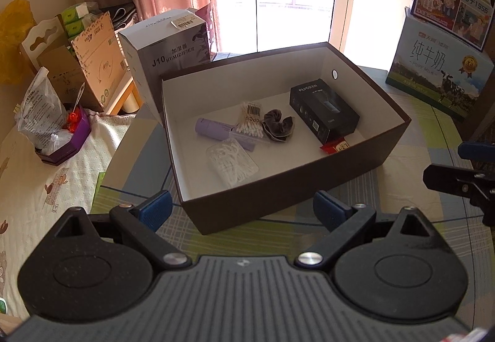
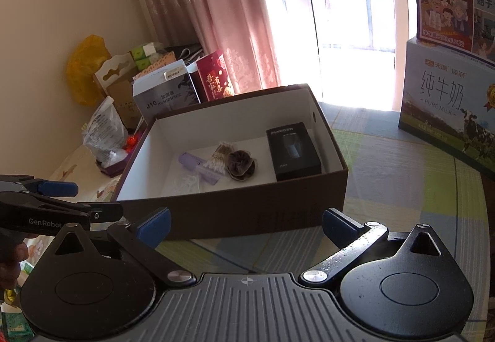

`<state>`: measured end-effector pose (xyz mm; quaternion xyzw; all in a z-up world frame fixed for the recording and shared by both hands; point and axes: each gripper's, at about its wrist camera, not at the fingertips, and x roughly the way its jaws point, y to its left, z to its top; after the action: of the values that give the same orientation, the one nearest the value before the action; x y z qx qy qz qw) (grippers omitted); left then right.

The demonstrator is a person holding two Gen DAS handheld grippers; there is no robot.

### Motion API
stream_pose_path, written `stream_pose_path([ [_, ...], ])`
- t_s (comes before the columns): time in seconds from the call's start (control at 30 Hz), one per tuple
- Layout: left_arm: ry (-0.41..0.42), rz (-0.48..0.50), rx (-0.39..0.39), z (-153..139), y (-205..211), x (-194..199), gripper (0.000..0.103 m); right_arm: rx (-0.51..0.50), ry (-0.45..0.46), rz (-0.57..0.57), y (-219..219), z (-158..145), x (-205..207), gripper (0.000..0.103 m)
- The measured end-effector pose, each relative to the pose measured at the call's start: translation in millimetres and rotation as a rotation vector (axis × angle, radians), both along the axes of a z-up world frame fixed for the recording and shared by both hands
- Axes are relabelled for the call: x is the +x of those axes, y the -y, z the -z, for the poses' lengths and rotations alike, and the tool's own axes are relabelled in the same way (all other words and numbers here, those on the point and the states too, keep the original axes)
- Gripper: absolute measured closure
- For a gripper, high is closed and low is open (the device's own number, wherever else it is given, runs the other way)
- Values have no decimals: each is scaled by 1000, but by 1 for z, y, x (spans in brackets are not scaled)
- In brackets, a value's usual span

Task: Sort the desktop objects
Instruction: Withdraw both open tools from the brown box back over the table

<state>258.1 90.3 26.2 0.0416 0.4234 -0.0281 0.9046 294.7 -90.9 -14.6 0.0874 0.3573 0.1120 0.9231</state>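
While both grippers are held back from the brown box [image 1: 278, 193], nothing is being carried: the left gripper [image 1: 243, 209] is seen with its jaws spread wide and empty, and the right gripper [image 2: 246, 223] likewise stands parted with nothing between its blue pads [image 2: 154, 226].

Inside the box, the sorted things are gathered on the white floor. In the left wrist view, a black carton [image 1: 323, 111] lies toward 3 o'clock, with a red sachet [image 1: 335, 146] touching its near end at about 5 o'clock. A dark scrunchie [image 1: 278, 125] sits at the centre, a bundle of cotton swabs [image 1: 250, 119] just beside it toward 9 o'clock, resting against a lilac tube [image 1: 216, 130]. A clear packet of floss picks [image 1: 232, 162] lies at 7 o'clock, near the front wall.

On the checked tablecloth [image 2: 402, 187] around the box, no loose small object can be made out in either view; only the milk cartons [image 2: 448, 107] at 2 o'clock and a humidifier box [image 1: 173, 48] at 11 o'clock are seen, well apart from the grippers.

The step in hand is judged to be the close of the sorting, or a pause between placements. The task appears largely done. Should anything remain, it lies outside these views, so the next move would call for the tabletop to be scanned before either gripper is lowered and closed on a further item.
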Motion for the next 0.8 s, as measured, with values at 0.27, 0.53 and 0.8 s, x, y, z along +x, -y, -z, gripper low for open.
stream_pose_path([
  [0.27, -25, 20, 6, 5, 9, -30, 7, -11, -18, -7, 1, 5, -32, 2],
  [0.53, -57, 39, 7, 14, 19, -52, 7, -39, -49, -20, 0, 16, -56, 2],
  [0.8, -91, 42, 4, 27, 28, -71, 7, -57, -93, -34, -1, 31, -78, 2],
])
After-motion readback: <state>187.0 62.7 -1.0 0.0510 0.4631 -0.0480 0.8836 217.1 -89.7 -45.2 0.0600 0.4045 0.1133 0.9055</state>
